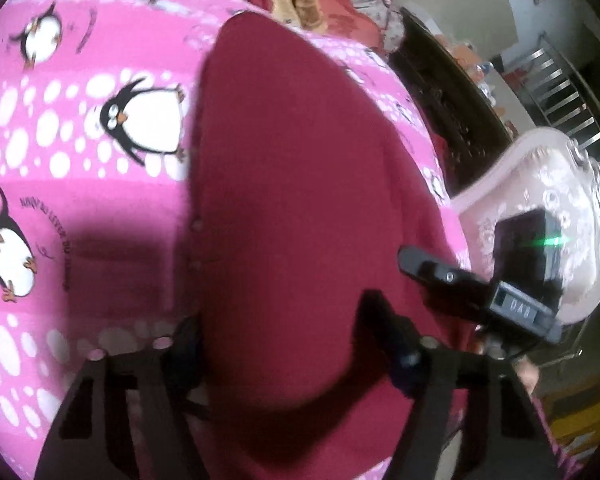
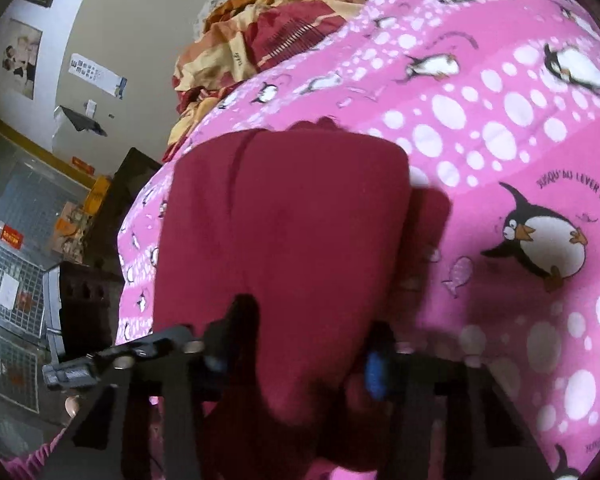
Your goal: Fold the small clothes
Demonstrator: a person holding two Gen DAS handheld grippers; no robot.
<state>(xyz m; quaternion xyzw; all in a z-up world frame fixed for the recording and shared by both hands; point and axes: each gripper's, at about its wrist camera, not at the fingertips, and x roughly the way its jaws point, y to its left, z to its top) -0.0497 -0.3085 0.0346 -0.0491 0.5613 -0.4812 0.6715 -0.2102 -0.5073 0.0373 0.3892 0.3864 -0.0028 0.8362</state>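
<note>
A dark red garment (image 1: 300,200) lies flat on a pink penguin-print bedsheet (image 1: 80,152). In the left wrist view my left gripper (image 1: 284,332) hangs just over the garment's near end with its fingers (image 1: 384,320) spread wide, nothing between them. The right gripper (image 1: 452,280) shows at the garment's right edge. In the right wrist view the garment (image 2: 292,220) lies folded with a bulging near edge, and my right gripper (image 2: 312,340) sits over that edge, fingers (image 2: 240,320) apart on either side of the cloth.
A heap of red and yellow bedding (image 2: 260,40) lies at the far end of the bed. A pale ornate chair (image 1: 540,208) and a dark table (image 1: 452,100) stand beside the bed. Metal racks (image 2: 12,280) stand on the floor.
</note>
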